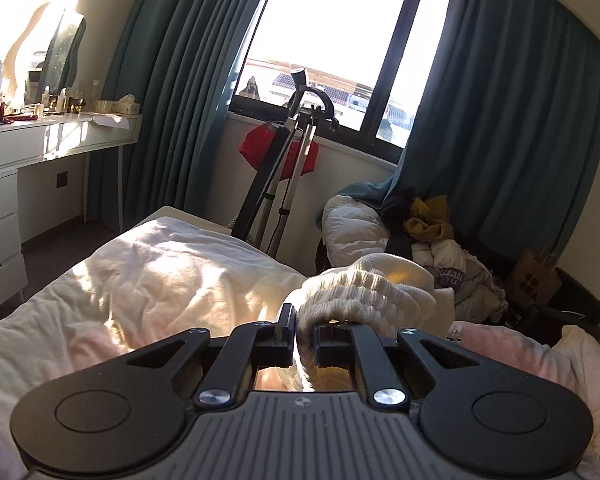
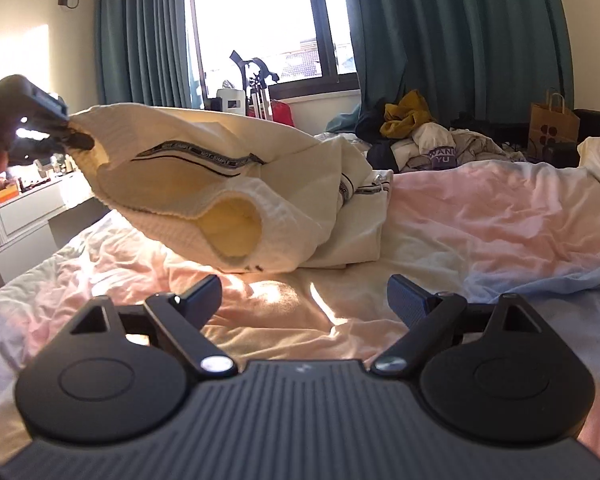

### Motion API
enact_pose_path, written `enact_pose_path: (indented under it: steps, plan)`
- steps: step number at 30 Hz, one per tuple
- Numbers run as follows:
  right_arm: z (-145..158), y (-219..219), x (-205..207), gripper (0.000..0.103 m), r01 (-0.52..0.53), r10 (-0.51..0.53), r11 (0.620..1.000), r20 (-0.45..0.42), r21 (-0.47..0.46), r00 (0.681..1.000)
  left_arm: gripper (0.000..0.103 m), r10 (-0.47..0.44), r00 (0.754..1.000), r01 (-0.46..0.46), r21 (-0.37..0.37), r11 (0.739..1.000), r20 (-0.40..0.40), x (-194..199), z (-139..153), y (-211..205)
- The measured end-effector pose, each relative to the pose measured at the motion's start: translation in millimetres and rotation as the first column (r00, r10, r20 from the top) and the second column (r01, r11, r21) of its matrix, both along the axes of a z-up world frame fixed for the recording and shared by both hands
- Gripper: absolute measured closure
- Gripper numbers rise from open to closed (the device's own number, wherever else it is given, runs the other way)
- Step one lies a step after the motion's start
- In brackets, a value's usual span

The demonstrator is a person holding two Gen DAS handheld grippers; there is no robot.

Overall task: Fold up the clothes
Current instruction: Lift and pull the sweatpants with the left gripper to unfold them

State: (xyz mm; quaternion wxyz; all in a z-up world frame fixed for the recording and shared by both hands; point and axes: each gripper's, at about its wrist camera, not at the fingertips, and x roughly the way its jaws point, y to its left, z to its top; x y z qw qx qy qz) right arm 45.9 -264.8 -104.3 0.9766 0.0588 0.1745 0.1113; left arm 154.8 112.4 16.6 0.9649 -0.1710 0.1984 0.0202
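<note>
A cream knitted garment (image 2: 228, 184) with a dark lettered stripe is lifted off the bed at its left end, while its right part rests folded on the bedding. My left gripper (image 1: 304, 344) is shut on the garment's ribbed cuff (image 1: 360, 300). In the right wrist view the left gripper (image 2: 66, 128) shows at the far left, pinching that edge. My right gripper (image 2: 304, 300) hovers low over the sheet, open, nothing between its fingers. A ribbed opening of the garment (image 2: 232, 232) hangs just ahead of it.
The bed (image 2: 480, 216) has rumpled pink, white and blue bedding. A pile of clothes (image 2: 428, 140) and a paper bag (image 2: 554, 126) lie beyond it by teal curtains. A garment steamer stand (image 1: 284, 168) stands at the window. A white dresser (image 1: 28, 148) is at left.
</note>
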Motion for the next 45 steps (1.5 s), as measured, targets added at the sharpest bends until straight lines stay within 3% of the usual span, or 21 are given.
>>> enact_pose_path:
  steps: [5, 8, 12, 20, 22, 26, 28, 35, 38, 39, 40, 45]
  plan:
    - [4, 17, -15, 0.012, -0.043, 0.043, 0.999, 0.001, -0.025, 0.999, 0.094, 0.031, 1.0, -0.031, -0.111, 0.993, 0.0, -61, 1, 62]
    - [2, 27, -16, 0.012, -0.088, 0.089, 0.996, -0.044, 0.023, 0.995, 0.094, 0.043, 0.999, -0.045, -0.147, 0.988, -0.013, -79, -9, 88]
    - [-8, 44, -13, 0.012, -0.138, 0.148, 0.987, -0.12, 0.084, 0.982, 0.094, 0.052, 0.997, -0.06, -0.168, 0.984, -0.051, -77, -27, 95]
    - [-31, 97, 8, 0.013, -0.157, 0.162, 0.987, -0.174, 0.044, 0.971, 0.093, 0.096, 0.991, -0.106, -0.112, 0.988, -0.088, -54, -45, 87]
    - [-35, 110, 12, 0.023, -0.148, 0.146, 0.989, -0.167, -0.004, 0.975, 0.093, 0.099, 0.99, -0.108, -0.097, 0.989, -0.096, -51, -47, 86]
    - [-43, 127, 31, 0.029, -0.116, 0.102, 0.989, -0.143, -0.093, 0.984, 0.093, 0.102, 0.988, -0.113, -0.09, 0.99, -0.115, -45, -51, 89]
    - [-49, 124, 41, 0.037, -0.085, 0.074, 0.995, -0.172, -0.058, 0.982, 0.092, 0.107, 0.986, -0.119, -0.084, 0.989, -0.129, -43, -53, 90]
    - [-54, 106, 48, 0.04, -0.058, 0.068, 0.996, -0.16, 0.068, 0.985, 0.09, 0.107, 0.974, -0.122, -0.065, 0.99, -0.2, -32, -65, 88]
    - [-51, 104, 48, 0.053, -0.074, 0.089, 0.992, -0.166, 0.1, 0.982, 0.089, 0.109, 0.969, -0.127, -0.069, 0.99, -0.222, -28, -69, 91]
    - [-49, 104, 48, 0.068, -0.083, 0.101, 0.991, -0.169, 0.108, 0.981, 0.088, 0.108, 0.967, -0.128, -0.073, 0.989, -0.229, -27, -71, 93]
    - [-46, 105, 46, 0.072, -0.084, 0.1, 0.991, -0.162, 0.103, 0.982, 0.086, 0.107, 0.966, -0.129, -0.078, 0.989, -0.236, -26, -73, 94]
    - [-23, 106, 24, 0.076, -0.064, 0.067, 0.997, -0.083, 0.034, 0.994, 0.075, 0.082, 0.961, -0.112, -0.1, 0.989, -0.265, -23, -81, 102]
